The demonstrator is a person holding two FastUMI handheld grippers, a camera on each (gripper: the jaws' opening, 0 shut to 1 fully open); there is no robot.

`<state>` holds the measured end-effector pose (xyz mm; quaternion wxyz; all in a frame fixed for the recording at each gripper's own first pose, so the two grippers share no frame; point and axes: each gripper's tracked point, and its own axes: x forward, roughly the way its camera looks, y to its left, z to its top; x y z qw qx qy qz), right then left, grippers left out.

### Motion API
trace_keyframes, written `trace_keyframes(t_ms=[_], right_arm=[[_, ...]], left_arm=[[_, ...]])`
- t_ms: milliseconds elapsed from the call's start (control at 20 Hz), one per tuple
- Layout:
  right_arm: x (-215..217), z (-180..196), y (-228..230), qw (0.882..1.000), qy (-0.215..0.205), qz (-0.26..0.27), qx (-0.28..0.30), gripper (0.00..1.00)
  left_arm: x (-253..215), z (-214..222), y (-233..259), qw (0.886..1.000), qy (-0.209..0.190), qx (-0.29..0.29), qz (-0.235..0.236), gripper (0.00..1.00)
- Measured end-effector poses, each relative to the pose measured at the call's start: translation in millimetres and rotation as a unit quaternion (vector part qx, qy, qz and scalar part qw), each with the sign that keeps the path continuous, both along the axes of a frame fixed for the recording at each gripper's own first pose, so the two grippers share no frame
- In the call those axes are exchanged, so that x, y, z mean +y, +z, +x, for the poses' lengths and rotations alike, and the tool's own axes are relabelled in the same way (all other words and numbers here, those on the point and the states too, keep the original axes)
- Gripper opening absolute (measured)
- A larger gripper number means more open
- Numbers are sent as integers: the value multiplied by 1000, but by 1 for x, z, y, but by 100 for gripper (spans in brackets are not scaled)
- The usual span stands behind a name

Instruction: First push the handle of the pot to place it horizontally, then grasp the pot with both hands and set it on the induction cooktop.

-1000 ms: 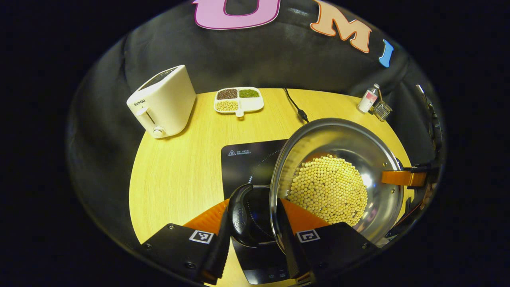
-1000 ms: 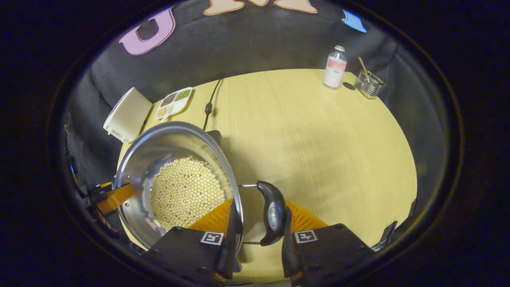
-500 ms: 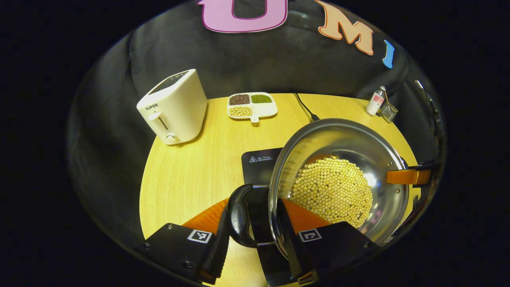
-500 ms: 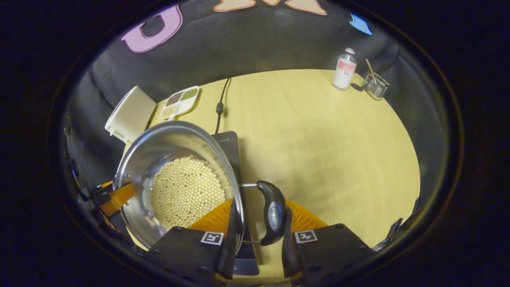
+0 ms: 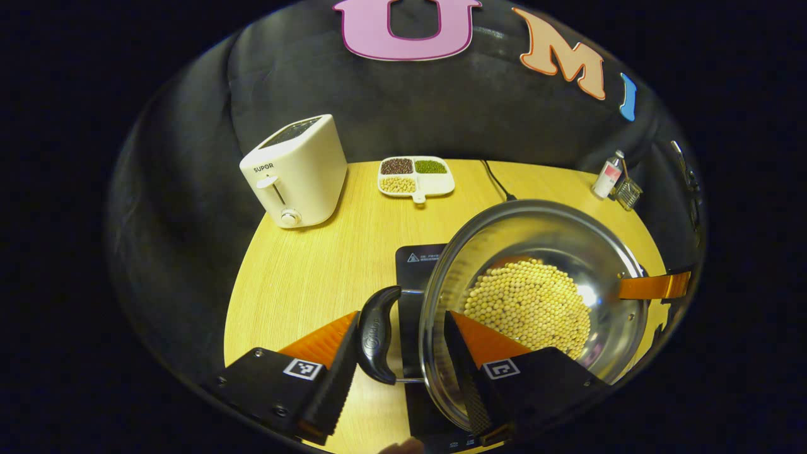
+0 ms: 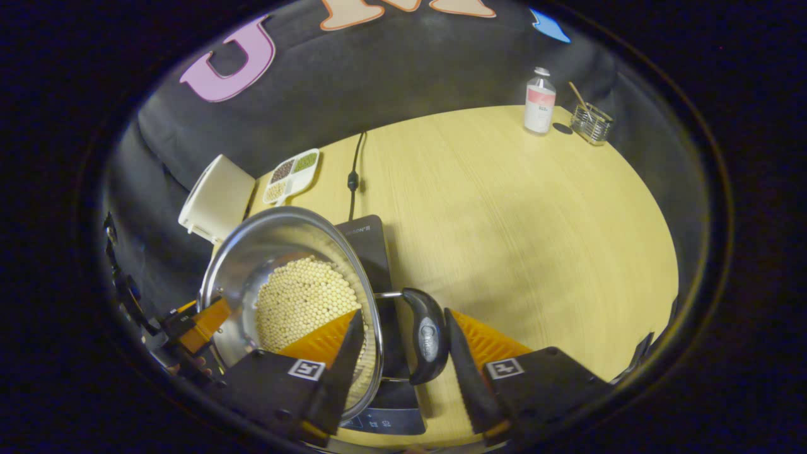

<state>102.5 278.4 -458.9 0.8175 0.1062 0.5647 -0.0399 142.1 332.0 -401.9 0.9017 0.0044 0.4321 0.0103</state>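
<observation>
Pale wood grain covers the round table (image 5: 302,277) in the left gripper view, with the dark draped booth cloth closing in behind it. At the back stand a white toaster (image 5: 296,170), a divided dish of beans (image 5: 416,175), a power cord (image 5: 495,180), and at far right a small bottle (image 5: 608,178) beside a wire holder (image 5: 629,192). The steel pot (image 5: 536,296), filled with soybeans (image 5: 529,306), sits over the black induction cooktop (image 5: 419,265). The left gripper (image 5: 400,353) has its fingers spread, one outside the black pot handle (image 5: 376,343), one inside the rim, neither visibly pressing. In the right gripper view, the same table (image 6: 517,227) stretches wide toward the bottle (image 6: 539,101) and holder (image 6: 591,123); pot (image 6: 290,284) sits on the cooktop (image 6: 372,246), and the right gripper (image 6: 403,353) likewise straddles the opposite handle (image 6: 425,337) with fingers parted.
</observation>
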Motion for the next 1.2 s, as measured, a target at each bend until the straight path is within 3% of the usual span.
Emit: trace_keyframes(t_ms=[100, 350, 400, 450, 500, 550, 650, 700, 750, 850, 900, 1000, 1200], right_arm=[[-7, -1, 7, 1000, 7, -3, -15, 93], [-9, 3, 31, 998, 14, 20, -64, 94], [-11, 3, 35, 997, 16, 23, -69, 93], [-14, 2, 41, 997, 18, 27, -76, 93], [-16, 2, 48, 996, 20, 33, -84, 99], [-19, 0, 57, 995, 24, 40, -91, 94], [-27, -8, 76, 992, 31, 57, -105, 98], [-32, -12, 89, 990, 35, 66, -119, 94], [-38, -15, 104, 987, 40, 73, -139, 98], [-55, -24, 140, 977, 54, 79, -192, 92], [-64, -28, 157, 970, 62, 76, -221, 98], [-79, -42, 180, 960, 81, 67, -261, 98], [-99, -62, 206, 943, 93, 55, -315, 98]], left_arm=[[0, 2, 6, 1000, 8, -15, 2, 84], [-2, -12, 27, 999, 29, -37, 1, 85], [-3, -15, 33, 998, 35, -42, 3, 89], [-6, -18, 41, 998, 40, -50, 4, 85], [-9, -19, 51, 997, 42, -63, 9, 85], [-13, -20, 61, 996, 44, -74, 19, 89], [-19, -24, 86, 993, 43, -96, 50, 85], [-25, -27, 103, 991, 42, -109, 64, 84], [-34, -29, 123, 988, 38, -128, 74, 89], [-66, -43, 167, 981, 29, -174, 84, 84], [-82, -50, 184, 977, 24, -193, 84, 84], [-114, -75, 210, 972, 24, -219, 86, 80], [-160, -122, 240, 962, 74, -260, 37, 83]])
